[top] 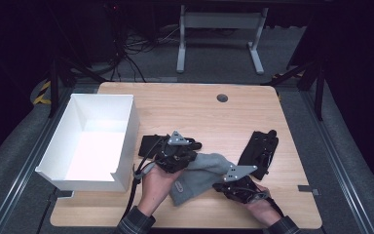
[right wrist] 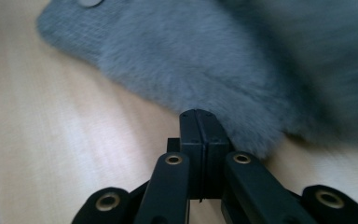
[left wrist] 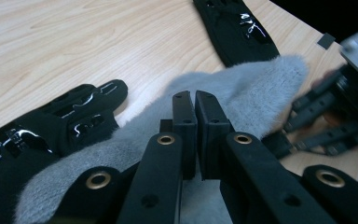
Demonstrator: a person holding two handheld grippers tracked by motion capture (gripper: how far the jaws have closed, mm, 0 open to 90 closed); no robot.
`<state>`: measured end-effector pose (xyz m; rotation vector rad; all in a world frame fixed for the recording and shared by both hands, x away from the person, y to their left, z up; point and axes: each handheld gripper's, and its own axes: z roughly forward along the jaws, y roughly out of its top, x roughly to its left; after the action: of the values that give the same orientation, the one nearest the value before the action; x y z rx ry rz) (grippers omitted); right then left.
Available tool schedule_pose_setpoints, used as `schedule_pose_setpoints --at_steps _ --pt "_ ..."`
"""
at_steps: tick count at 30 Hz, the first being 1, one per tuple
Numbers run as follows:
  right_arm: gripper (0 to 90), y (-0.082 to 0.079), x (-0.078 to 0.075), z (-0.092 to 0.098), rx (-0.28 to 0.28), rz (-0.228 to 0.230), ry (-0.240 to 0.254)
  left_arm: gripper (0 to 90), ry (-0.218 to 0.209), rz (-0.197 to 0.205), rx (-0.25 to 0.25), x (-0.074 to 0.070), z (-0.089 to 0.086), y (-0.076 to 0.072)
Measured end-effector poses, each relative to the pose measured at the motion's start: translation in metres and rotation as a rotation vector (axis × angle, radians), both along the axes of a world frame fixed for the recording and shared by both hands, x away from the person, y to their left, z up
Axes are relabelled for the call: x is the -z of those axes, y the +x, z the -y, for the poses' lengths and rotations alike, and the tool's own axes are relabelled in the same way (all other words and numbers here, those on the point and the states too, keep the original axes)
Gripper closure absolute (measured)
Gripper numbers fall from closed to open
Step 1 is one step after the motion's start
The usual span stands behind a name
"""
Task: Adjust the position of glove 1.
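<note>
A grey fuzzy mitten (top: 199, 170) lies at the table's near middle. My left gripper (top: 194, 157) sits at its left end; in the left gripper view the jaws (left wrist: 196, 100) stand together with the grey fabric (left wrist: 256, 88) bunched up around them. My right gripper (top: 220, 185) is at the mitten's right side. Its jaws (right wrist: 199, 116) are shut, tips against the fur's edge (right wrist: 177, 65); no fabric shows between the pads. One black glove (top: 150, 144) (left wrist: 74, 119) lies left of the mitten. Another black glove (top: 260, 148) (left wrist: 237, 28) lies to its right.
An open white box (top: 126, 131) stands on the table's left side. A round grommet (top: 222, 97) sits near the far edge. Bare wood (top: 199, 117) stretches behind the gloves. A white desk frame (top: 219, 29) stands on the floor beyond.
</note>
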<state>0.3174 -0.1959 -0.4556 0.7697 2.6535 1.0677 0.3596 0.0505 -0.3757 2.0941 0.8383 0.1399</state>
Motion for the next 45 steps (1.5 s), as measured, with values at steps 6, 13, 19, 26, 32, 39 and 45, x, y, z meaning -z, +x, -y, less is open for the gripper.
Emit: schedule_pose_setpoints --at_steps 6,13,19,26,32,39,45 --pt "90.0 0.013 -0.002 0.003 0.038 0.018 0.012 87.7 0.013 -0.018 0.008 0.007 0.002 -0.005" --pt "90.0 0.031 -0.021 0.010 0.103 0.047 0.076 87.5 0.029 0.007 0.031 0.004 0.009 -0.013" --pt "90.0 0.061 -0.027 0.005 0.126 0.047 0.126 87.2 0.047 0.026 0.027 0.003 0.012 -0.017" --pt "90.0 0.075 -0.017 -0.003 0.113 0.004 0.115 86.1 0.040 -0.007 0.039 0.013 0.012 -0.015" --pt "90.0 0.076 -0.017 0.006 0.142 0.013 0.086 69.7 0.026 -0.020 0.062 0.017 0.011 -0.013" --pt "80.6 0.074 -0.019 0.028 0.193 0.051 0.035 57.9 0.031 0.014 0.066 0.014 -0.002 -0.009" --pt "69.7 0.073 -0.025 0.050 0.237 0.067 0.038 55.2 0.044 0.025 0.044 0.015 -0.020 -0.009"
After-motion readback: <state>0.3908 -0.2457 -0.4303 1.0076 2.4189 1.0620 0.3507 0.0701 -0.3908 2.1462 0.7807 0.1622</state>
